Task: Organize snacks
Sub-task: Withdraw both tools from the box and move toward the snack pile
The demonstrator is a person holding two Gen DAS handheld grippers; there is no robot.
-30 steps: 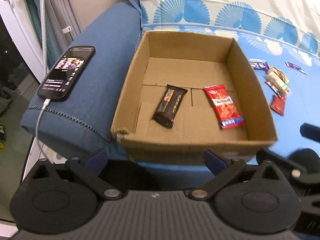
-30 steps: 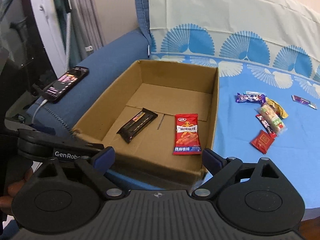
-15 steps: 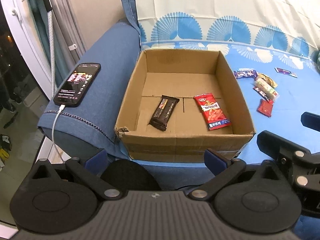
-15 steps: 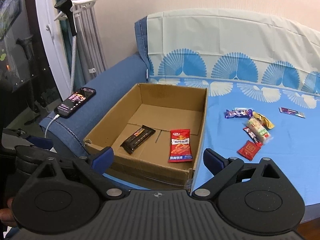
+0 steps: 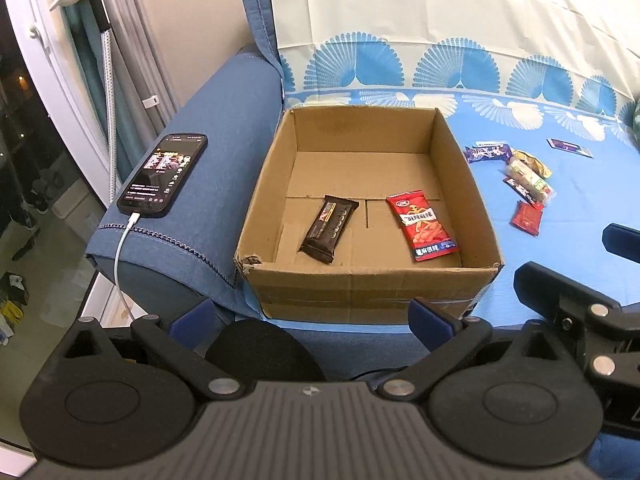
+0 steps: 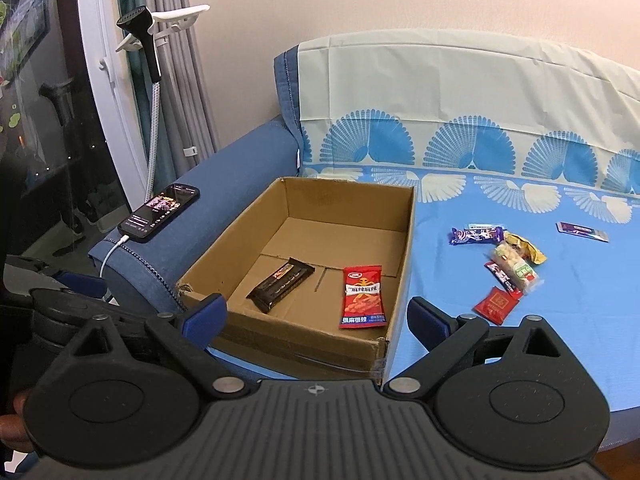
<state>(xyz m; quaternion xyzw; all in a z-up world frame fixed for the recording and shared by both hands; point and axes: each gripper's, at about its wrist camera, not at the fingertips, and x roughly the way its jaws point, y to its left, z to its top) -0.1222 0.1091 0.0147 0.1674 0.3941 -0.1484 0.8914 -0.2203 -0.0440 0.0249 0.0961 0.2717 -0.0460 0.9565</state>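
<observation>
1. Left wrist view: the left gripper is held in front of the near wall of the cardboard box, its blue-tipped fingers spread wide apart with nothing between them.
2. Right wrist view: the right gripper is likewise held back from the box, its fingers wide apart and empty.
3. The cardboard box sits open-topped on the blue patterned sofa cover, against the sofa's armrest.
4. Two snacks lie flat on the box floor: a dark brown bar toward the armrest side and a red snack packet beside it, apart from each other.
5. Outside the box, on the cover, lies a loose cluster of snacks: a purple wrapper, a yellow wrapper, a clear packet with a green label, a narrow red-and-dark bar partly beneath that packet, and a small red square packet.
6. A second purple wrapper lies well apart from the cluster, farther along the cover.
7. A phone with its screen lit rests on the armrest, a white cable plugged into its near end.
</observation>
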